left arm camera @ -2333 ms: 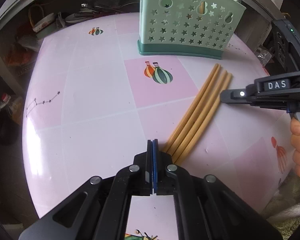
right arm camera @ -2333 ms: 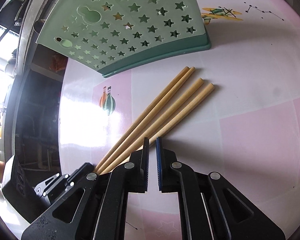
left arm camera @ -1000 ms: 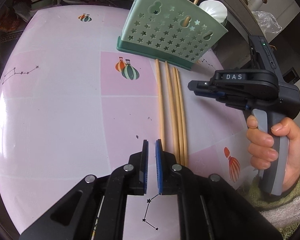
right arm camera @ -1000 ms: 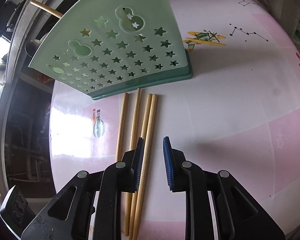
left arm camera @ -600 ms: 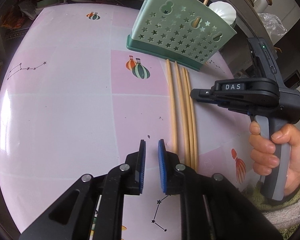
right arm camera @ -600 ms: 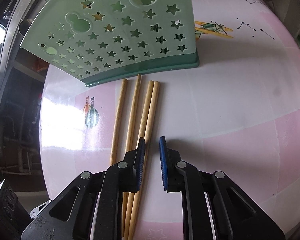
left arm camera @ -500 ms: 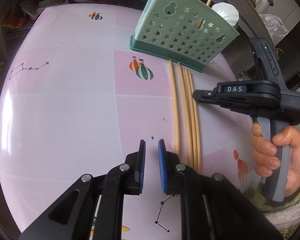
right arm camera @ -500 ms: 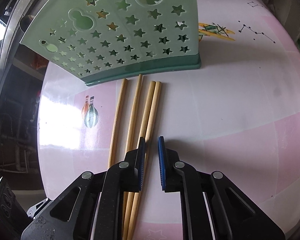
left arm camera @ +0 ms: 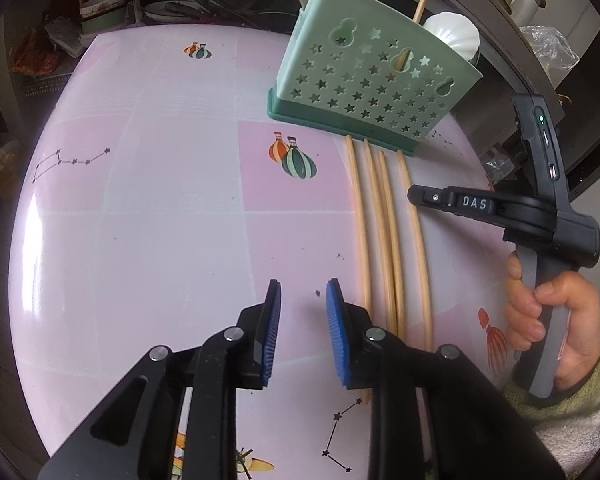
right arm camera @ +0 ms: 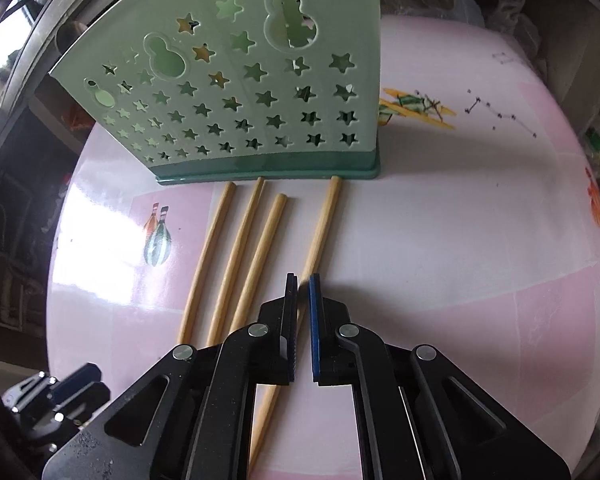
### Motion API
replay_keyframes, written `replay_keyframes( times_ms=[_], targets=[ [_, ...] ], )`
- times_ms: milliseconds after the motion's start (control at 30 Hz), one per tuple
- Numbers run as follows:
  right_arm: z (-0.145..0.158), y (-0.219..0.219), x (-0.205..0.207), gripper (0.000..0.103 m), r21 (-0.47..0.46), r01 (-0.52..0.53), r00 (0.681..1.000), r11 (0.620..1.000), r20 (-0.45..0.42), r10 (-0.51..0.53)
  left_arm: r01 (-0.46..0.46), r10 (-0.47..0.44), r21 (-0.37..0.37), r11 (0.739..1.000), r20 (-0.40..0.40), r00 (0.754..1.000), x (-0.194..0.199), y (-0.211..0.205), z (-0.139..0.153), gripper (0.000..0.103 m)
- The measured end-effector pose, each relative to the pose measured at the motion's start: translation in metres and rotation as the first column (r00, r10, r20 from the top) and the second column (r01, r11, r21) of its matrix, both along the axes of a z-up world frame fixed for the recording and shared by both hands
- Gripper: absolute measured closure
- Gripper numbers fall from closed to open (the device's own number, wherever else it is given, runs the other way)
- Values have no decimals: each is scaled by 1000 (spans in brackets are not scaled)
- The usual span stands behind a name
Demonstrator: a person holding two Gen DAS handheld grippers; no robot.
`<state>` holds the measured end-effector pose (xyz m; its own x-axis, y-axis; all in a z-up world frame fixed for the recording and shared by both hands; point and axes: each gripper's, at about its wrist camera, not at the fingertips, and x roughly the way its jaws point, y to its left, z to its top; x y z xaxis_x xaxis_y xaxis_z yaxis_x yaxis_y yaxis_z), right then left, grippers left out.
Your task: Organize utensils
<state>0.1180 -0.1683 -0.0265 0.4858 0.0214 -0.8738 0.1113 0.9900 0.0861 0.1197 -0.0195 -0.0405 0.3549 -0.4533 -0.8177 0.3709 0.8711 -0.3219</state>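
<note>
Now your right gripper (right arm camera: pixel 303 284) is clamped on the rightmost wooden chopstick (right arm camera: pixel 322 222), its jaws having just closed in onto the stick, which runs between the blue pads. That chopstick's far tip touches the dark green base of the pale green star-punched plastic utensil holder (right arm camera: pixel 236 92). Three more wooden chopsticks (right arm camera: pixel 236 248) lie just left of it on the pink and white patterned table (right arm camera: pixel 460 240), side by side, far ends pointing at the holder. Gripped stick sits a little apart from those three. Your left gripper (left arm camera: pixel 300 292) hangs over bare table just left of the chopsticks, pads apart with nothing between them; its jaws have just been opening. Two sticks stand upright in the holder, a white ladle-like piece (left arm camera: pixel 454 36) behind them. Your right hand (left arm camera: pixel 548 320) shows in a fuzzy green sleeve (left arm camera: pixel 580 400).
</note>
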Motion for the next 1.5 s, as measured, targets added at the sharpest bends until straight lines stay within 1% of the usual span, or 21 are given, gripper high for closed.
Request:
replay_keyframes(
  times_ms=[133,233,300,367,400,500,633,767,900,1067,1100,1167,1233,1267,1300,1433,1500],
  targets=[
    [-6,-10,-13,98,11,-15,998,1000,62,14,26,-29,31,999,101,994,2,-18,16,76],
    [-12,-32,-21,97,40,-26,996,999,87,22,85,-92,59,995,121,988,11,-40,21,76],
    [-15,-43,-30,96,70,-29,995,997,93,22,124,-136,94,988,137,981,17,-56,21,76],
    [-16,-52,-35,94,86,-24,996,996,91,16,137,-154,122,983,149,977,27,-69,19,76],
    [-17,-56,-36,94,92,-20,996,996,93,11,135,-153,127,983,151,977,33,-74,17,76],
    [-21,-74,-40,95,149,-10,996,989,93,-3,125,-142,124,984,138,980,51,-86,10,76],
    [-21,-81,-39,95,159,-33,995,987,97,17,144,-157,131,981,98,983,66,-101,1,76],
    [-17,-86,-37,95,176,-51,995,983,99,34,156,-175,173,972,99,980,77,-111,0,76],
    [-12,-89,-38,95,182,-64,993,981,104,46,158,-185,234,959,98,978,90,-121,-2,76],
    [-10,-91,-38,95,191,-69,992,979,114,48,172,-196,270,947,66,978,101,-135,-8,77],
    [-10,-92,-38,95,195,-68,992,978,114,46,175,-199,282,943,59,978,102,-137,-9,78],
    [-10,-93,-38,95,206,-68,992,976,115,45,173,-204,307,936,72,976,102,-143,-9,82],
    [-9,-96,-39,95,217,-67,993,974,114,43,167,-206,340,926,83,975,103,-149,-10,88],
    [-9,-97,-39,95,221,-67,993,973,113,43,162,-203,345,925,85,975,105,-149,-12,92],
    [-8,-99,-41,95,223,-68,993,972,114,43,158,-198,346,925,85,976,106,-150,-12,95],
    [-6,-104,-45,95,225,-72,992,972,120,46,150,-189,340,928,83,979,109,-148,-11,96],
    [-6,-103,-44,95,229,-74,991,971,126,46,151,-186,322,935,82,979,109,-145,-10,97]
  ],
)
